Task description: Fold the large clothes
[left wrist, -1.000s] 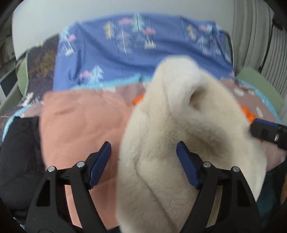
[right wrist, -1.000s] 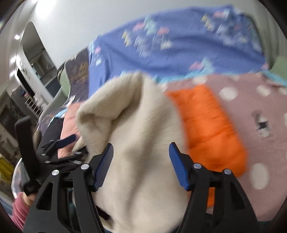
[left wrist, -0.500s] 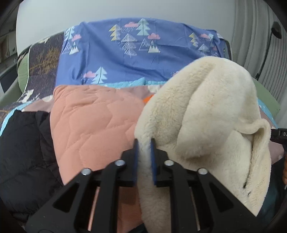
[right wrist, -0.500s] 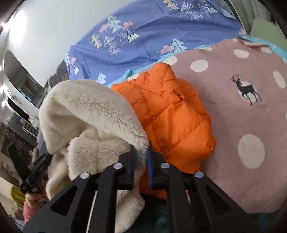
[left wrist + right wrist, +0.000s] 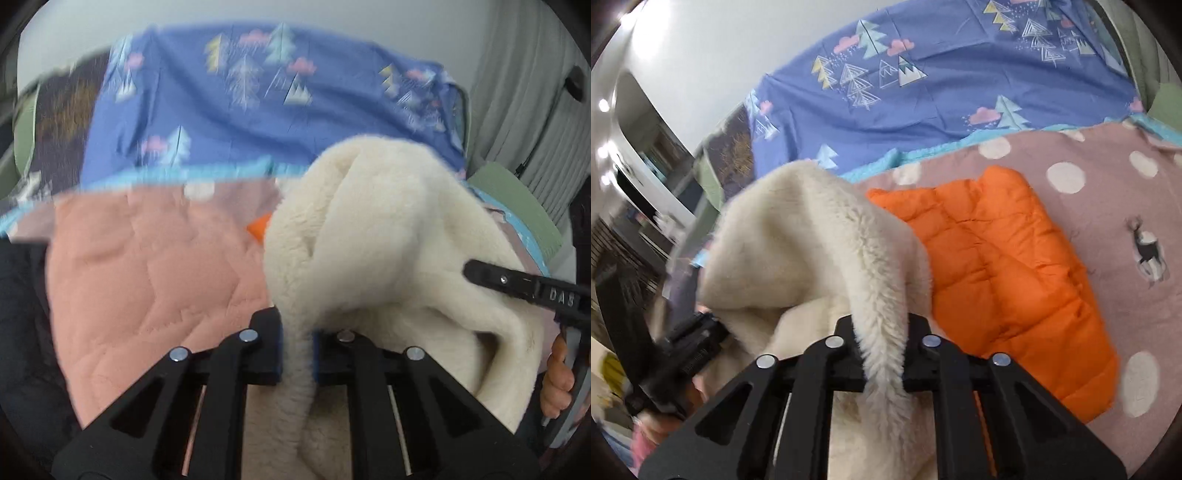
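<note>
Both grippers pinching cream fleece garment over the bed

L gripper point(image 5: 297, 350) and R gripper point(image 5: 882, 354), both angled down, have just closed; fingers now clamp folds of fluffy cream fleece garment point(image 5: 388, 236), bunched up btwn them. Beyond: peach quilted jacket point(image 5: 147, 280) at left, orange puffer jacket point(image 5: 1004, 266) on pink polka-dot bedspread point(image 5: 1108, 206), then blue tree-print sheet point(image 5: 942, 96).

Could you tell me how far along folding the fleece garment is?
Done: both grippers, left gripper and right gripper, have just closed on the cream fleece. In hand: it hangs bunched between them. Left: every fold; no fold shows yet.
</note>
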Motion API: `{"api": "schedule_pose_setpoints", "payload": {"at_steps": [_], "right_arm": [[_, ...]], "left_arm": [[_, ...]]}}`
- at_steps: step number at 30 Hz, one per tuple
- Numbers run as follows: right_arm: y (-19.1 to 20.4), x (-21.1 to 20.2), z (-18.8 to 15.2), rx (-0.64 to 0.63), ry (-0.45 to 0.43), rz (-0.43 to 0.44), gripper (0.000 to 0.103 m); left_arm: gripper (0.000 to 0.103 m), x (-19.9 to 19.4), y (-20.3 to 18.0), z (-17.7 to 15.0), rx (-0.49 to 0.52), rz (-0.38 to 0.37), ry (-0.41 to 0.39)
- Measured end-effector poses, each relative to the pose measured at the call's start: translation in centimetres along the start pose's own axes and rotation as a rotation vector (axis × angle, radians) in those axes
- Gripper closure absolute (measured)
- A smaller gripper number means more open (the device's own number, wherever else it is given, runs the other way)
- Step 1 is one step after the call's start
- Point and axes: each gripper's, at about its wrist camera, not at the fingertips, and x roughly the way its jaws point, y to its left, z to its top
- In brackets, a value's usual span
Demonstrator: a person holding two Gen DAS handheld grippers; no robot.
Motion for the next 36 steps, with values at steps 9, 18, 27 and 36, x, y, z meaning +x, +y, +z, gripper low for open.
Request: {"api": "schedule_pose_setpoints", "payload": {"at_steps": [9, 18, 27, 36], "right_arm": [[3.6, -19.4, -10.3, -0.418, -0.275, 0.167, 0.092], [1.3, -23.2, -30.9, -0.520, 0.026, -0.002, 0.054], [0.7, -27.2, -33.6, -0.426, 0.037, 0.008, 0.036], [-4.4, -26.8, -29.0, 0.226, 0.042, 0.283, 0.021]], "left_arm": [[0.076, -19.8, -1.8, -10.0, 0.268, -0.106, -0.283], [0.047, -28.3, 1.0, -28.1, 0.210, -0.091, -0.110], [0.031, -27.8, 0.7, -29.8, -0.029, -0.286, 0.030], [0.020, -24.7, -2.4, -26.9, -0.193, -0.469, 0.125]]}}
